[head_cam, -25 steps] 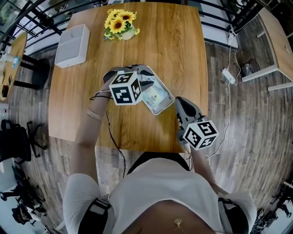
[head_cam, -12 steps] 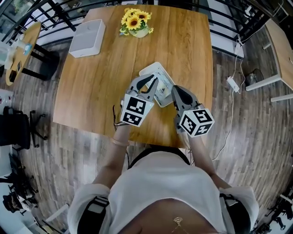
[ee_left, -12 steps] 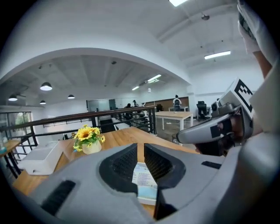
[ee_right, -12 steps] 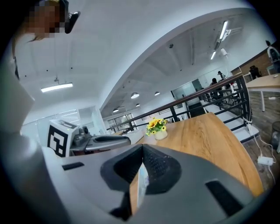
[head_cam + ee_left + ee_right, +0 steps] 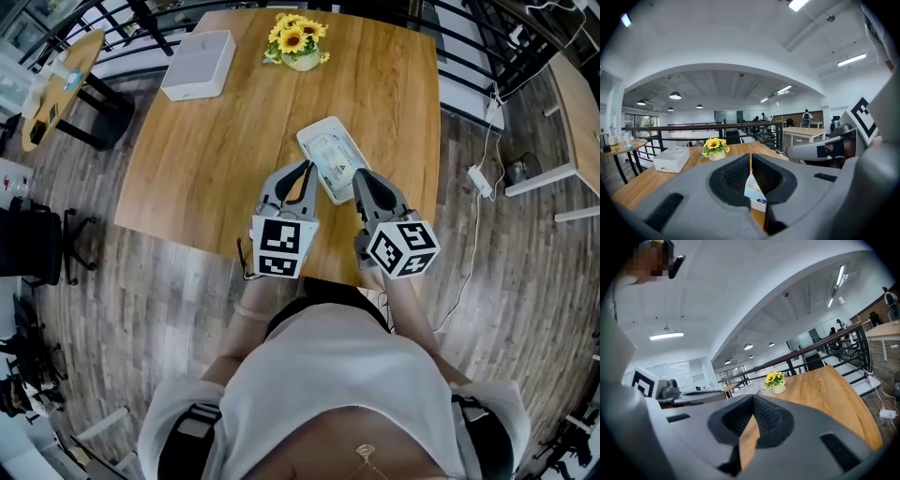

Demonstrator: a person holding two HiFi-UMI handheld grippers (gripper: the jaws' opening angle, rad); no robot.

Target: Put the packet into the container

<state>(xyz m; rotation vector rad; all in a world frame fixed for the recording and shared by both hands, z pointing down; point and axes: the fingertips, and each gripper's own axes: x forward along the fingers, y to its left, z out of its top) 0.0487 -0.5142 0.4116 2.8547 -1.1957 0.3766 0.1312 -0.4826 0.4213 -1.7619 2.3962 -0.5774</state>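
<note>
Both tools have drawn back toward me; the packet [image 5: 335, 156] lies in the container [image 5: 310, 135] on the desk [image 5: 216, 159] just ahead. My left tool [image 5: 306, 169] is closing on nothing, and my right tool [image 5: 360, 177] is pressed together, empty. A careless swing could bump the container and spill the packet.

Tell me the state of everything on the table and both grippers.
packet: lying flat inside the container.
container: open-topped, on the table.
left gripper: jaws closing, almost together, nothing between them.
right gripper: shut, empty.
flower pot: upright.
white box: closed.
</note>
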